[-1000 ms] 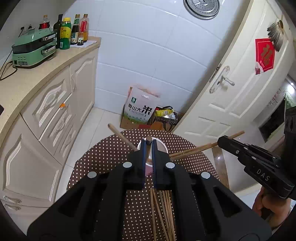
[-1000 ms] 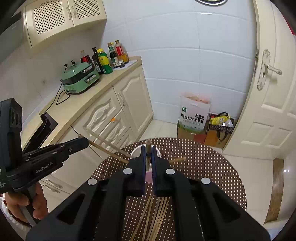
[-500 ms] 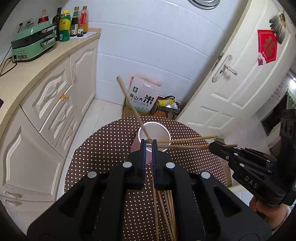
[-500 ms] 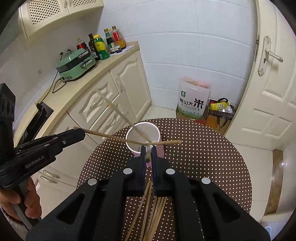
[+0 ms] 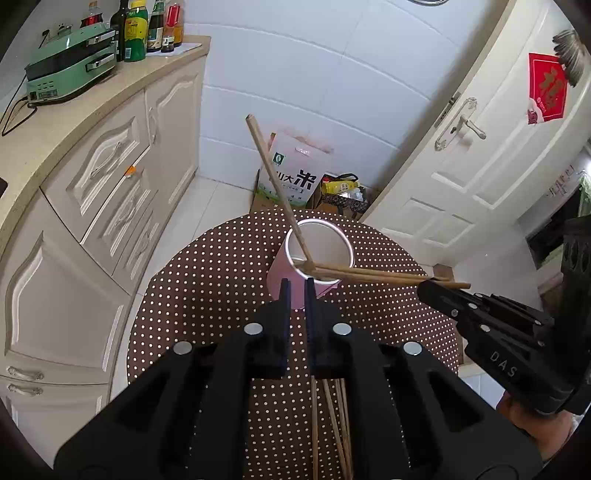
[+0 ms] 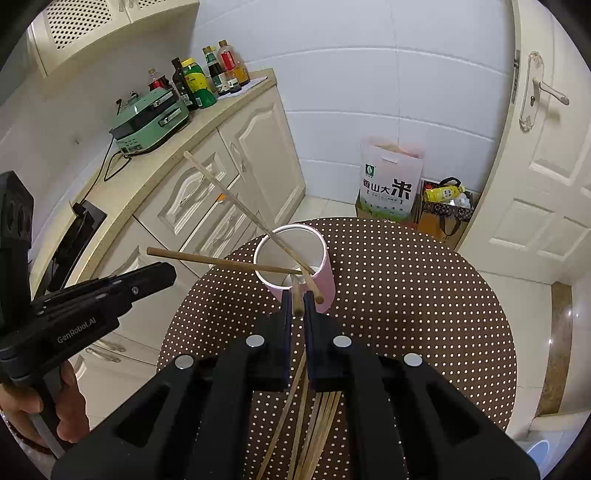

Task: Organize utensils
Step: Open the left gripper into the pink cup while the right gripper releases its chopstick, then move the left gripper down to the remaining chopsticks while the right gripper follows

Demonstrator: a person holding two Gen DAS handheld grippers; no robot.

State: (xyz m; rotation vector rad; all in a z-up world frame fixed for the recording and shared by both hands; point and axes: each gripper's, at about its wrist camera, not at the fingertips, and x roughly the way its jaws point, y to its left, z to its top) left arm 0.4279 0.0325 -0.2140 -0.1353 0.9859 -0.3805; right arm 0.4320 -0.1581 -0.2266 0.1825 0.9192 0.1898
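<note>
A pink cup (image 5: 277, 273) (image 6: 327, 280) stands on the round dotted table (image 5: 207, 288) (image 6: 406, 295). One chopstick (image 5: 273, 177) (image 6: 229, 194) leans steeply out of it. My right gripper (image 6: 296, 295) (image 5: 424, 286) is shut on a chopstick (image 6: 297, 301) (image 5: 369, 273) whose far end reaches the cup's near rim; a second one lies beside it. My left gripper (image 5: 295, 286) (image 6: 171, 267) hovers just short of the cup; its jaws are opening and nothing shows between them. A chopstick (image 6: 221, 261) runs from the cup to just above its tip. Several loose chopsticks (image 5: 332, 417) (image 6: 317, 424) lie under both grippers.
Cream cabinets and a counter with a green appliance (image 5: 70, 70) and bottles (image 5: 147, 26) run along the left. A rice bag (image 5: 295, 173) and a white door (image 5: 480, 166) stand beyond the table. A hand (image 6: 62, 406) grips the left gripper's handle.
Both grippers have sunk toward the cup and tilted their chopsticks into it. The left gripper's jaws have parted, and the chopstick that sat at its tips now leans in the cup.
</note>
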